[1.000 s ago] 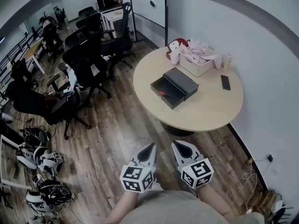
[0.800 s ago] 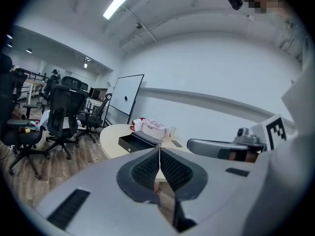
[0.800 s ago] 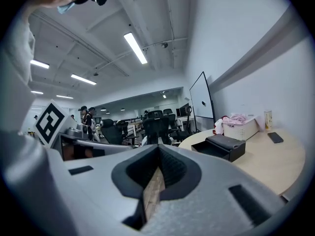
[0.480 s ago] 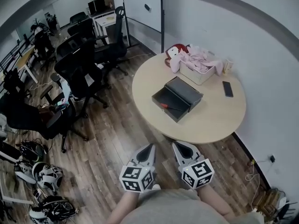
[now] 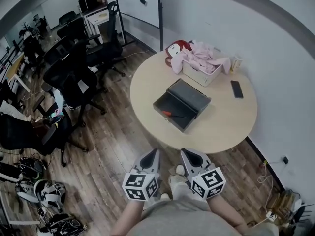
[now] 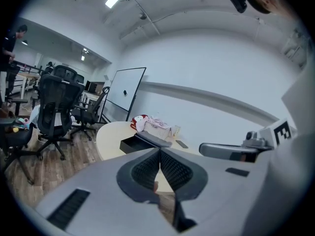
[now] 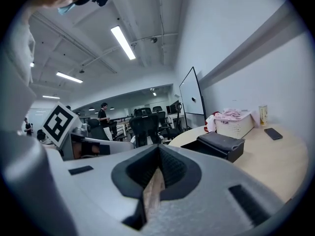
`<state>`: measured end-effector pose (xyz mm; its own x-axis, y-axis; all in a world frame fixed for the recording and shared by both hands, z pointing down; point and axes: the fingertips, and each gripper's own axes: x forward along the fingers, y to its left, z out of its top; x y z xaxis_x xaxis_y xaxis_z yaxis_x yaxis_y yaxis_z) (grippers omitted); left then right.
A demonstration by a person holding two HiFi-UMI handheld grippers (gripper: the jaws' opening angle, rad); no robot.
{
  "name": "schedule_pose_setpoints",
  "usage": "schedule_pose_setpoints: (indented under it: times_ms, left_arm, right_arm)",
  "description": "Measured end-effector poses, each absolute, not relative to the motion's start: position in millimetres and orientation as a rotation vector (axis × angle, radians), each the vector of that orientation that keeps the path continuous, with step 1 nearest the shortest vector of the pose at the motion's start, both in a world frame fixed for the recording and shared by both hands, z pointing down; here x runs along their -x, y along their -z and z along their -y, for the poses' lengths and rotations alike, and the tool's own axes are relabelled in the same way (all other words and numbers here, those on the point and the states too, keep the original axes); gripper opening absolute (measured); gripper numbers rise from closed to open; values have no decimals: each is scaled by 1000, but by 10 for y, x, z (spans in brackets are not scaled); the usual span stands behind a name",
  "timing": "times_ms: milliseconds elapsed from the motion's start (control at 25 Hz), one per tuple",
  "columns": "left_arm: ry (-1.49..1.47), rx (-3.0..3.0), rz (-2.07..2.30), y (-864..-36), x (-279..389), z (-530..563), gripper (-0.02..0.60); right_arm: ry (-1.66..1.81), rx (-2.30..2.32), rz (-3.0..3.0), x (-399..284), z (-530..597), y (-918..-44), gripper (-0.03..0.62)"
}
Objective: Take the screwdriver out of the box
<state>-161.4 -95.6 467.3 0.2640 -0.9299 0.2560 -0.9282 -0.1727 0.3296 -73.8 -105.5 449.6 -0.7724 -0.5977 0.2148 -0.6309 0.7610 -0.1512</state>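
A dark box (image 5: 183, 102) lies on the round beige table (image 5: 221, 127), its tray pulled out toward the left. In the tray rests a screwdriver (image 5: 170, 114) with a red handle. Both grippers hover over the wooden floor just short of the table's near edge, side by side and pointing at it. My left gripper (image 5: 154, 153) is shut and empty, and my right gripper (image 5: 185, 152) is shut and empty too. The left gripper view shows its jaws (image 6: 159, 151) closed below the box (image 6: 140, 142). The right gripper view shows closed jaws (image 7: 158, 149) with the box (image 7: 220, 144) ahead to the right.
A white basket (image 5: 203, 73) of pink cloth, a red plush toy (image 5: 173, 50), a cup (image 5: 237, 63) and a phone (image 5: 236, 89) occupy the table's far side. Black office chairs (image 5: 74, 75) stand to the left. Helmets and bags (image 5: 42, 194) lie on the floor at lower left.
Both grippers have come closer to the table's near edge, still side by side and shut. The table and box now sit lower and nearer in the head view.
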Motion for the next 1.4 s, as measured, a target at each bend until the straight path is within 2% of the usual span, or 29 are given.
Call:
schedule_pose_setpoints:
  times_ms: [760,1120,1160,1240,1400]
  left_arm:
    - [-133,-2134,1624,-4986,1519,2521,5]
    - [-334,-2175,1494,-5343,1389,3087,9]
    - [-383,-2185,1472,-5408,1373,3143,24]
    - [-512,-2216,1421,-5548,1341,3237,102]
    - [-790,-2287,1295,-5813,1290,3358,165]
  right_arm:
    - [-275,-934,2843,676,2771,-4339,0]
    - [-285,-904,2849,575,3288,-4415,0]
    - [-287,-899,2850,565,3334,-4430,0]
    - [-293,-890,2851,551,3410,-4459,0]
    - [-314,-865,2855,546,3495,-4519,0]
